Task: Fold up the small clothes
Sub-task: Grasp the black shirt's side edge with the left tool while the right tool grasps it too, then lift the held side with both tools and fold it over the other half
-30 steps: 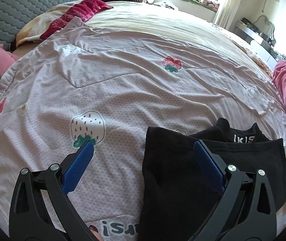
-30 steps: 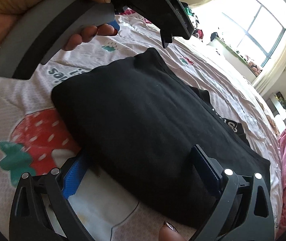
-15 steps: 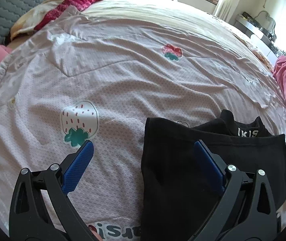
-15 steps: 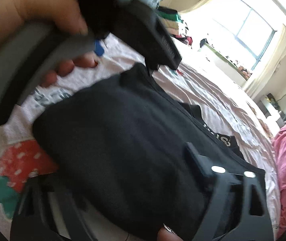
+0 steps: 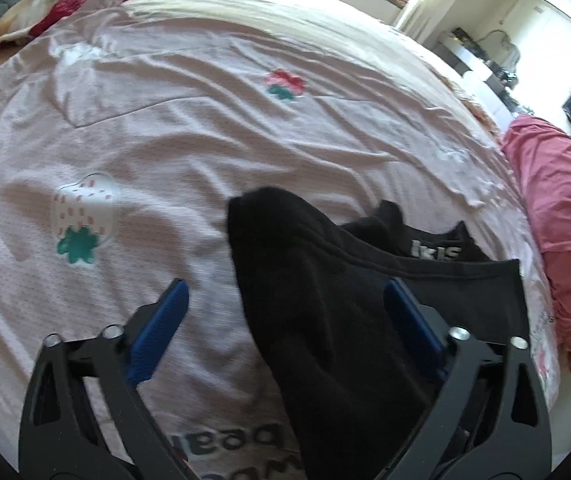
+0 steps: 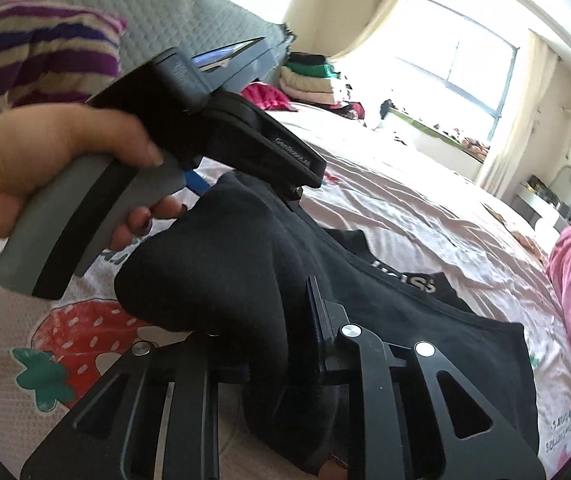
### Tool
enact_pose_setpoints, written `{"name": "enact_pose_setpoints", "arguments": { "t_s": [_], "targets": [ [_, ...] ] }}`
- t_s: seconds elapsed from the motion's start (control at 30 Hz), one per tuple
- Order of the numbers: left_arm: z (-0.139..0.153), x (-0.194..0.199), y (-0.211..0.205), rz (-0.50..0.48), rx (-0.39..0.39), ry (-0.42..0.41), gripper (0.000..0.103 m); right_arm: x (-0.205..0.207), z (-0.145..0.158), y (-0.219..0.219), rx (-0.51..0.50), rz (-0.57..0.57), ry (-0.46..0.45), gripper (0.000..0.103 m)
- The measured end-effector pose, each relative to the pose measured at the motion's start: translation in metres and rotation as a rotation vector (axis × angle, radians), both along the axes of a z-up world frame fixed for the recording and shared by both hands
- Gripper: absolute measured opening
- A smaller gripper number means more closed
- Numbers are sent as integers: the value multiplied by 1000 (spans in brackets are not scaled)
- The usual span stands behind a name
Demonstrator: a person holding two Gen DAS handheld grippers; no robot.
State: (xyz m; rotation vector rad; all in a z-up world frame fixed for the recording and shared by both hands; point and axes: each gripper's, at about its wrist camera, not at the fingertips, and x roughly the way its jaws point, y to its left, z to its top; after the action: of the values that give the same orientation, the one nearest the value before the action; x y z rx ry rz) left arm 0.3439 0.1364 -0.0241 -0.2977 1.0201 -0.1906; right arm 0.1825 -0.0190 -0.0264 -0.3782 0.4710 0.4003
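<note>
A small black garment (image 5: pixel 293 240) with white lettering on its waistband (image 5: pixel 437 250) lies on the pink strawberry quilt (image 5: pixel 205 140). Its near fold is bunched up and lifted off the quilt. My right gripper (image 6: pixel 269 320) is closing and pinches that raised fold (image 6: pixel 213 272); cloth hides its left finger. My left gripper (image 5: pixel 285 304) hovers over the garment's left edge, its jaws closing. The edge runs between the blue pads (image 5: pixel 165 320), which do not press on it. In the right wrist view a hand (image 6: pixel 45 168) holds the left gripper's handle.
A pink-red cloth (image 5: pixel 557 200) lies at the bed's right edge. Folded clothes (image 6: pixel 309 80) are stacked at the far end by the window. A striped cloth (image 6: pixel 37 52) and a grey quilted headboard (image 6: pixel 145 12) are at the left.
My right gripper has shut on the garment's near fold and raised it, so the cloth now humps up. My left gripper tilted further down and its jaws narrowed a little.
</note>
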Motion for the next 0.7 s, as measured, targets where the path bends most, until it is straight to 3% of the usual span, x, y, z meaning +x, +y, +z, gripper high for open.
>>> {"name": "enact_pose_setpoints", "arguments": {
  "t_s": [0.03, 0.17, 0.2, 0.3, 0.7],
  "targets": [
    [4, -3, -6, -13, -6, -6, 73, -1, 2, -4, 22, -8, 4, 20],
    [13, -9, -22, -51, -64, -19, 27, -9, 6, -14, 75, -31, 5, 19],
    [16, -11, -26, -56, -65, -25, 23, -9, 6, -16, 83, -36, 4, 19],
    [29, -19, -40, -69, -35, -60, 16, -12, 10, -27, 128, -57, 5, 19],
    [70, -29, -94, -117, 24, -79, 14, -22, 23, -71, 256, -137, 24, 18]
  ]
}}
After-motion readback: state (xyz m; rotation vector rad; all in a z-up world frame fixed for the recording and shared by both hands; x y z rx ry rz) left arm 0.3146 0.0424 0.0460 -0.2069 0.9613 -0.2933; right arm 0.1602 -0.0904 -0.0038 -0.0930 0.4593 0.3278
